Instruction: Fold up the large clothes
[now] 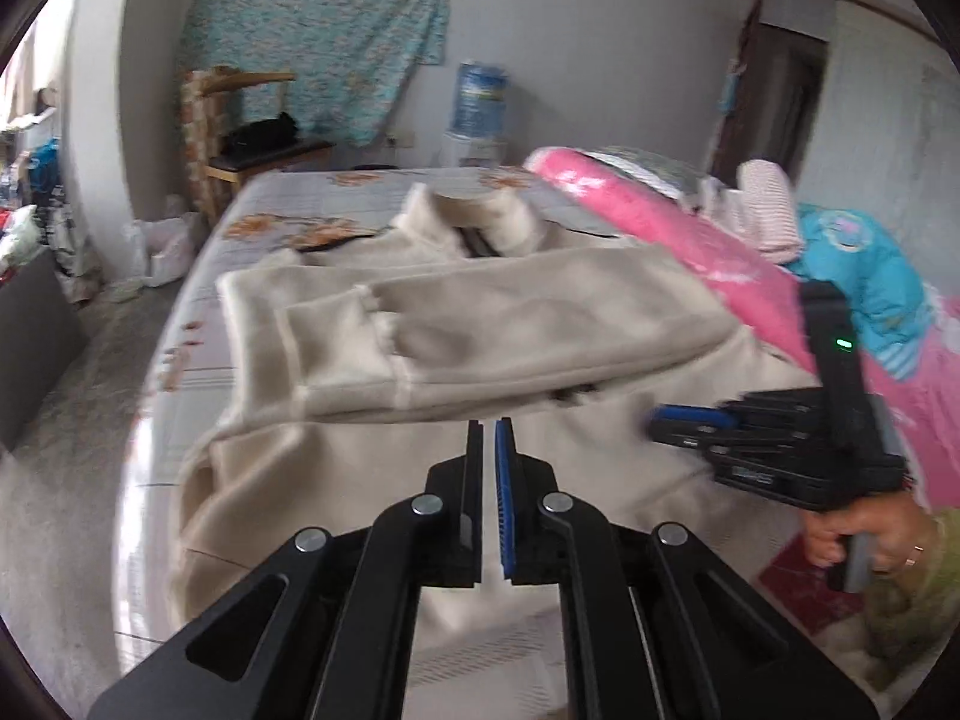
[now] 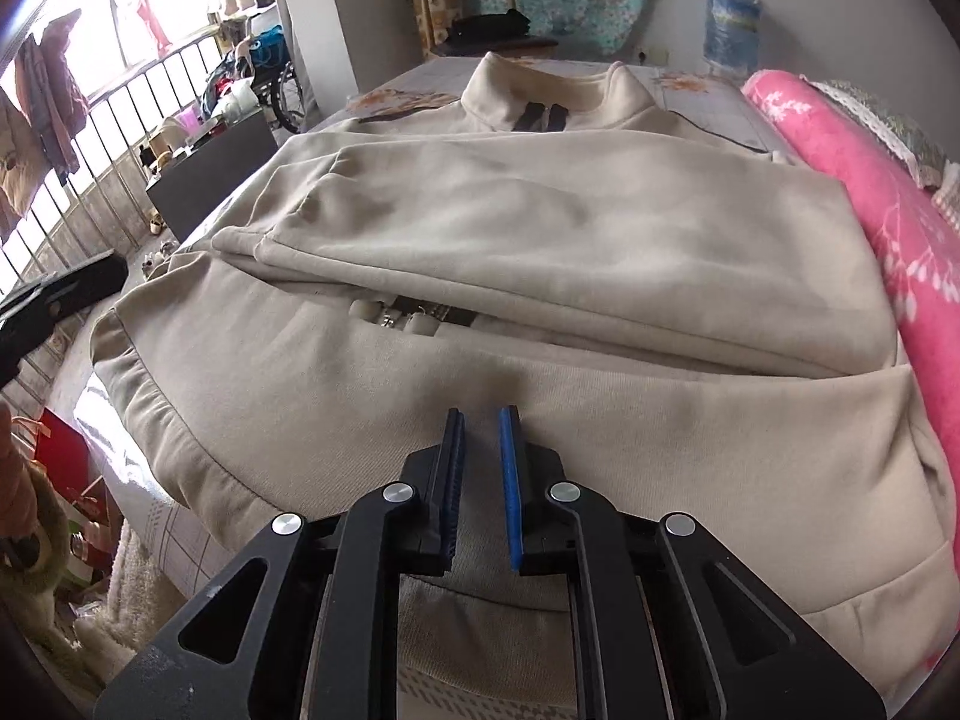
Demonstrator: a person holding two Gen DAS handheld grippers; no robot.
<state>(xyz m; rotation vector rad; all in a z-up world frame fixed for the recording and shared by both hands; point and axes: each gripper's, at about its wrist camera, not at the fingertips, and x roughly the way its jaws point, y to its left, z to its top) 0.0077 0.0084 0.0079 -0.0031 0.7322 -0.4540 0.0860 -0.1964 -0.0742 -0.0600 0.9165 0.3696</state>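
- Where the room opens out beyond both cameras, a bed (image 1: 288, 192) with a pale, flower-printed sheet fills the middle, its far end toward a wall hung with a turquoise patterned cloth (image 1: 324, 36).
- Spread across the bed lies a large cream fleece jacket (image 2: 540, 228), collar at the far end, hem hanging toward the near edge; both sleeves are folded across the chest, one upon the other, their cuffs to the left in both views.
- Along the right side of the bed runs a pink blanket (image 2: 870, 192), touching the jacket's edge in the right wrist view; a turquoise printed quilt (image 1: 864, 264) lies on it further along.
- Against the far wall stands a wooden chair (image 1: 240, 138) with dark clothing on its seat, and beside the bed's far corner a water dispenser with a blue bottle (image 1: 480, 102).
- The right tongs (image 2: 483, 420) hover over the jacket's lower body, a narrow gap between the blue pads and nothing in it; from the left wrist view they appear blurred at the right, gripped by a hand (image 1: 864, 534) wearing a ring.
- The left tongs (image 1: 489, 426) are clenched almost shut on nothing, raised above the jacket below the folded sleeves.
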